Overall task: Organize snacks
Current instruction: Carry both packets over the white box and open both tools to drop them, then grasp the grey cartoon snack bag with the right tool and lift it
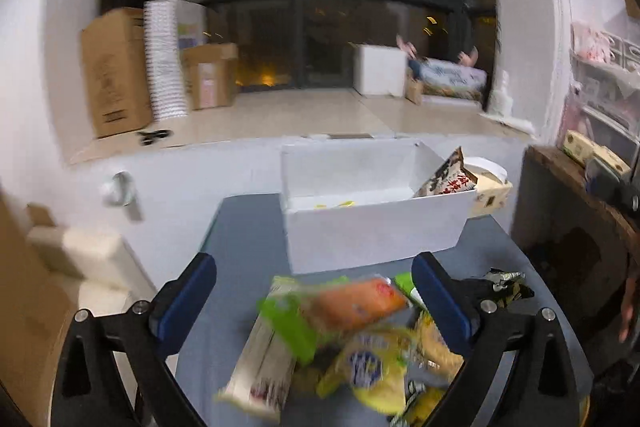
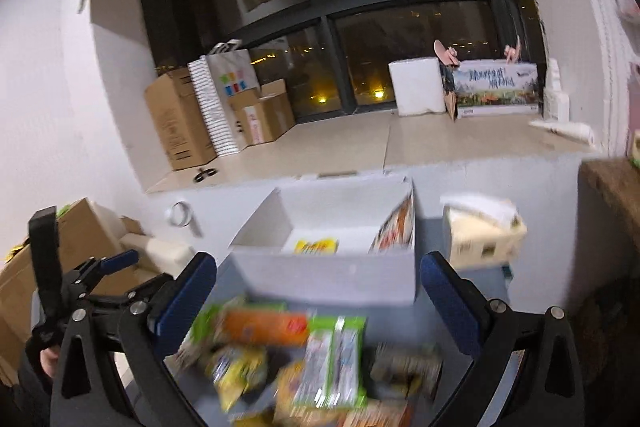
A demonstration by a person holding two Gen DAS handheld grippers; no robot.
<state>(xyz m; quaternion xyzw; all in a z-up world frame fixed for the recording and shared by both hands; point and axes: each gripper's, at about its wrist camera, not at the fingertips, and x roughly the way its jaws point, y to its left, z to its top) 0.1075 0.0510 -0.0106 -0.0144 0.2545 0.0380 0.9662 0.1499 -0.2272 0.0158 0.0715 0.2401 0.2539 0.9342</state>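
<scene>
A blurred pile of snack packets lies on the grey table (image 1: 240, 227): an orange packet (image 1: 356, 303), a green one (image 1: 288, 327), a yellow one (image 1: 372, 367) and a long pale one (image 1: 264, 367). My left gripper (image 1: 314, 267) is open, its blue pads on either side of the pile and nothing between them. Behind the pile stands an open white box (image 1: 376, 227) holding a small yellow packet (image 2: 316, 247) and a brown-red packet (image 1: 448, 179) leaning in its right end. My right gripper (image 2: 318, 263) is open over the same pile, the orange packet (image 2: 264, 327) and green-edged packets (image 2: 336, 359) below it.
A beige tissue box (image 2: 480, 235) sits right of the white box (image 2: 328, 275). A dark packet (image 1: 506, 283) lies at the table's right. Cardboard boxes (image 2: 176, 119), stacked cups (image 2: 212, 107) and scissors (image 2: 206, 174) are on the windowsill. A wooden shelf (image 1: 568, 211) stands at the right.
</scene>
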